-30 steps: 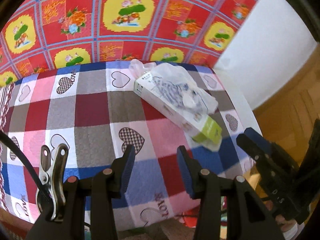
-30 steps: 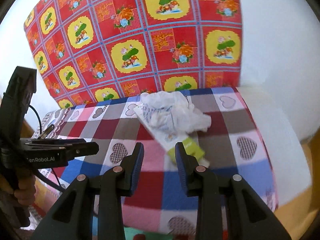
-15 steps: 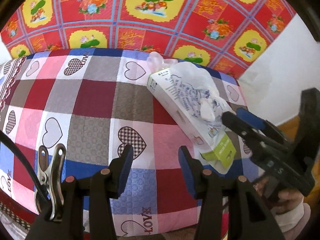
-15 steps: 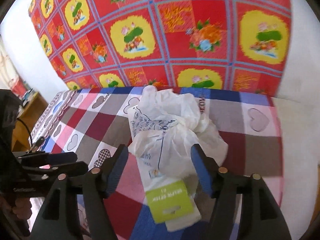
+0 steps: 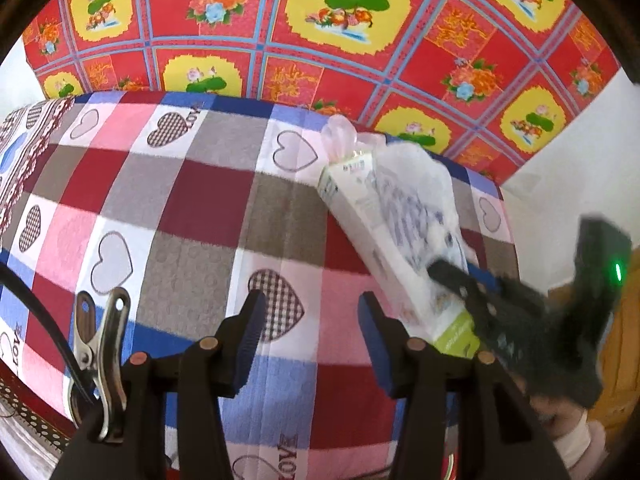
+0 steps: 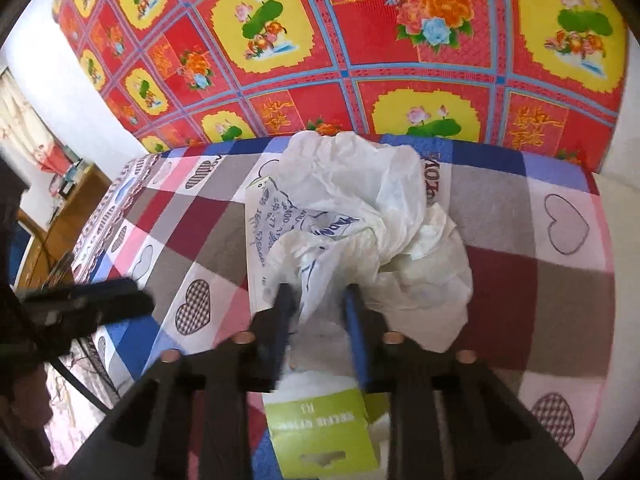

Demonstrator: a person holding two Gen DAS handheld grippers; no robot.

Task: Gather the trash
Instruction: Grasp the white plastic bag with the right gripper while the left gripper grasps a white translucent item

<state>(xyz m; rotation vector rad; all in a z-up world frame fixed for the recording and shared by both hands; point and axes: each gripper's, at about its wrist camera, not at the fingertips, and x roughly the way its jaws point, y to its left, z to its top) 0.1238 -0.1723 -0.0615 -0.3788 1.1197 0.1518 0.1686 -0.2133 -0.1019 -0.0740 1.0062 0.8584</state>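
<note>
A crumpled white plastic bag (image 6: pixel 360 208) with blue print lies over a long white carton with a green end (image 6: pixel 320 436) on the checked heart-pattern tablecloth (image 6: pixel 560 300). My right gripper (image 6: pixel 318 312) has its jaws pinched on a fold at the bag's near edge. In the left wrist view the carton (image 5: pixel 384 248) and bag (image 5: pixel 416 184) sit at the right, with the right gripper (image 5: pixel 452 276) reaching onto them from the right. My left gripper (image 5: pixel 310 336) stands open above the cloth, left of the carton, holding nothing. It shows blurred at the left of the right wrist view (image 6: pixel 88 304).
A red and yellow floral cloth (image 5: pixel 320 40) hangs behind the table. The table's right edge (image 5: pixel 512 240) drops to a white wall and wooden floor. Wooden furniture (image 6: pixel 60 216) stands far left. A metal clip (image 5: pixel 100 352) and cable hang on the left gripper.
The right gripper moved forward onto the bag and its jaws narrowed from wide apart to pinched on a fold. The left gripper drifted closer over the cloth, still open.
</note>
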